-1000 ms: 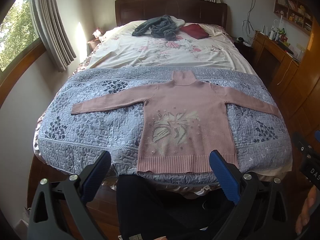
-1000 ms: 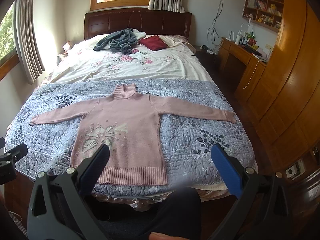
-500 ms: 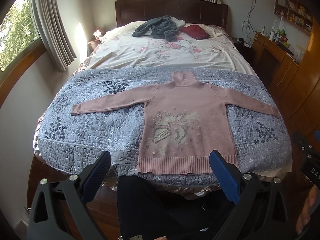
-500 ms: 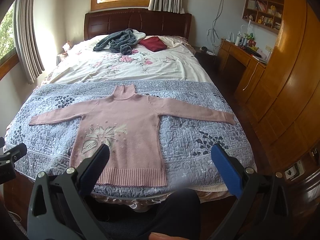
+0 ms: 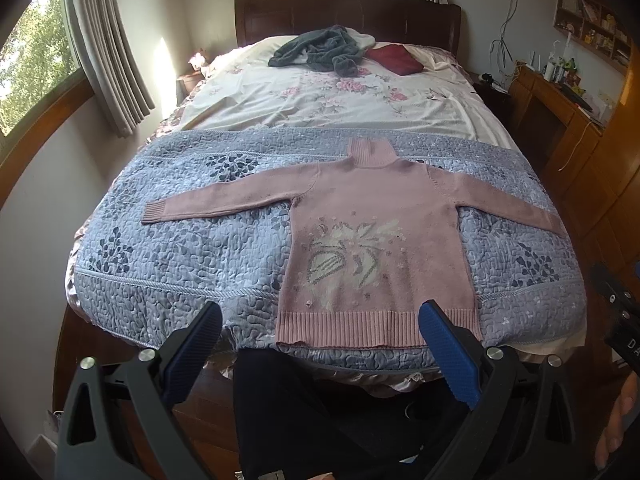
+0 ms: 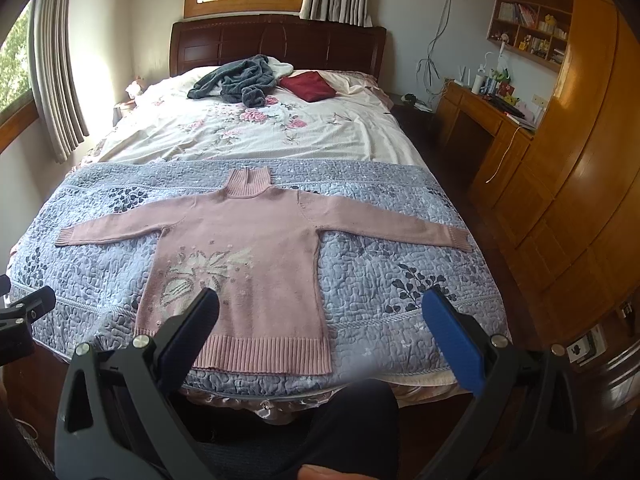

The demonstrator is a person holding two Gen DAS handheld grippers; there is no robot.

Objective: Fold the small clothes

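A pink turtleneck sweater [image 5: 376, 236] [image 6: 248, 248] lies flat and face up on the blue-grey quilt [image 5: 188, 252] [image 6: 400, 280], both sleeves spread out sideways, its hem toward me. My left gripper [image 5: 320, 320] hovers open near the foot of the bed, in front of the hem, holding nothing. Open and holding nothing as well, my right gripper [image 6: 320, 312] sits before the sweater's right lower corner. Neither gripper touches the sweater.
At the head of the bed lie a grey garment [image 6: 236, 82] and a dark red one [image 6: 308, 86] on a floral sheet [image 6: 256, 132]. A wooden desk and wardrobe [image 6: 560, 184] stand right of the bed; curtains and a wall are left. A person's dark-clothed leg [image 5: 304, 408] is below.
Both grippers have drifted slightly; the view is nearly the same. The sweater has not moved and both grippers stay open.
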